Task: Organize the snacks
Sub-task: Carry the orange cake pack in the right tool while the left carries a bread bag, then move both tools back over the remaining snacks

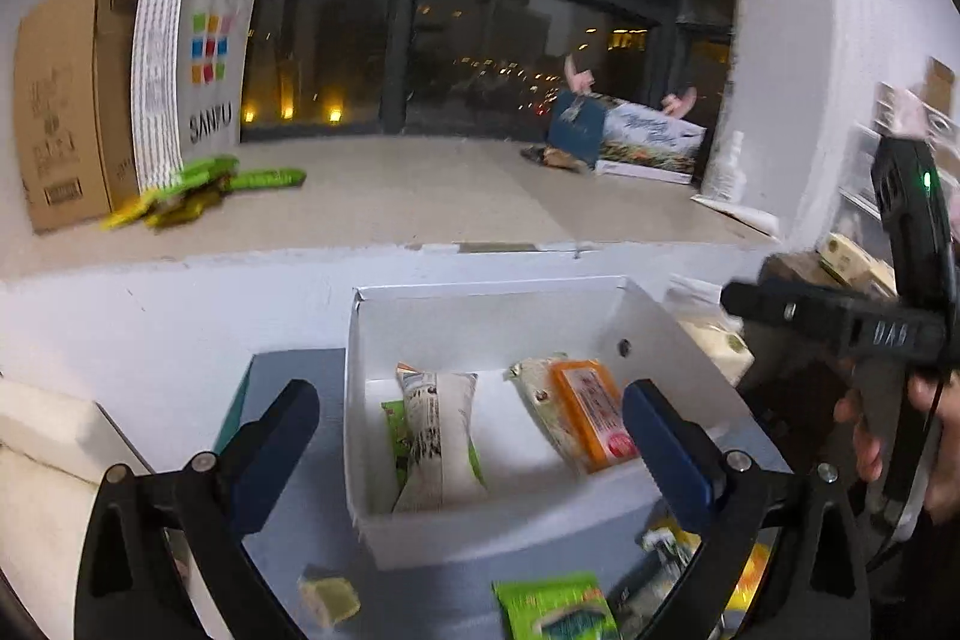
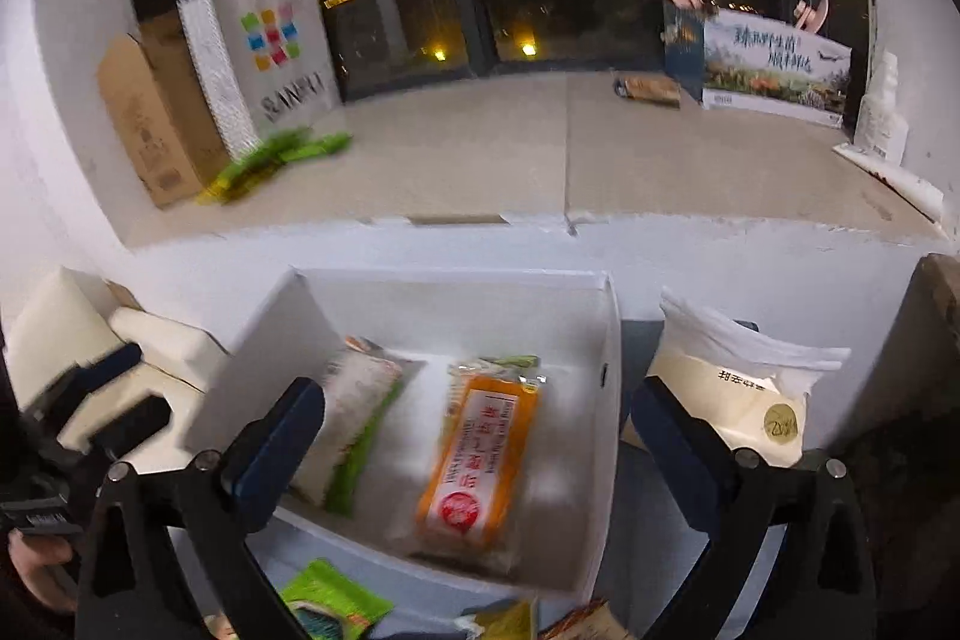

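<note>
Four snack packets, among them the orange packet (image 2: pixel 474 466), are lying inside the white box (image 1: pixel 456 307); several loose packets (image 1: pixel 555 607) are waiting just in front of it. Both the left gripper (image 1: pixel 471 433) and the right gripper (image 2: pixel 477 436) are hanging released and empty above it.

The white shopping bag (image 1: pixel 210 58) reads "SANFU"; print on the snack packets and cardboard box is illegible.
</note>
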Tool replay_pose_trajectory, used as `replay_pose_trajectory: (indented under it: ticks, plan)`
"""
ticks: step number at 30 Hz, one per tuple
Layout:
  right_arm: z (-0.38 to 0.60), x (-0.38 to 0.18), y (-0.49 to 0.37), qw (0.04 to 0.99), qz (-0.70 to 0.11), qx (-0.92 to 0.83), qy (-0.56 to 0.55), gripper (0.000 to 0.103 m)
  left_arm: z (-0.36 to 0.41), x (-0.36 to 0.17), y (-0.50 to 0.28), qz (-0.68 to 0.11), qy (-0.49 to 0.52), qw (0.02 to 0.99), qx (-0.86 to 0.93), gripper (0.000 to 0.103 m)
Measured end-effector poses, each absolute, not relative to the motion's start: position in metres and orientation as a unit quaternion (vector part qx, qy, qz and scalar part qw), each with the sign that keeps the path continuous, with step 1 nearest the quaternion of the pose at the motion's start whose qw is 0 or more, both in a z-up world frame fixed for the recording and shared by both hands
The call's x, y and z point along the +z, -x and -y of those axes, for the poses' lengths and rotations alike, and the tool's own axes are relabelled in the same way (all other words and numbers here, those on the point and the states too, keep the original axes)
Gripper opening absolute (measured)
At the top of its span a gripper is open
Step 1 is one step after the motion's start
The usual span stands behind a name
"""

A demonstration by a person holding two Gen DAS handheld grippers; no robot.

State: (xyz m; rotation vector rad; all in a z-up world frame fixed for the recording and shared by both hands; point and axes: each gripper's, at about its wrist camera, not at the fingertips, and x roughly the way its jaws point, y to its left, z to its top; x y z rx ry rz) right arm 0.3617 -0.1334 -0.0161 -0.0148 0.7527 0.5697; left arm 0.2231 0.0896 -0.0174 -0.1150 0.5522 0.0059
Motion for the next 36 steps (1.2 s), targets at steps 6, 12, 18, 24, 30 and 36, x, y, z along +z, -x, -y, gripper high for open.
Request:
replay_pose_trajectory:
  ticks: [6, 12, 18, 24, 30, 36]
  plan:
    - [0.160, 0.019, -0.280, 0.903, -0.293, 0.314, 0.004, 0.103, -0.064, 0.005, -0.144, -0.246, 0.038, 0.968, -0.022, 0.103]
    - [0.211, 0.015, -0.174, 0.917, -0.228, 0.326, -0.020, 0.103, -0.049, -0.008, -0.062, -0.237, 0.082, 0.967, -0.044, 0.103]
    - [0.252, -0.024, -0.109, 0.915, -0.252, 0.313, -0.049, 0.103, -0.038, -0.034, -0.005, -0.259, 0.104, 0.959, -0.046, 0.103]
    - [0.259, -0.029, -0.079, 0.921, -0.235, 0.310, 0.010, 0.103, -0.049, -0.033, 0.021, -0.244, 0.105, 0.964, -0.024, 0.103]
    - [0.242, -0.048, -0.088, 0.911, -0.263, 0.316, 0.024, 0.103, -0.060, -0.028, 0.027, -0.232, 0.107, 0.967, -0.014, 0.103]
    - [0.217, -0.066, -0.120, 0.874, -0.343, 0.343, -0.013, 0.103, -0.069, -0.039, 0.030, -0.241, 0.113, 0.964, -0.002, 0.103]
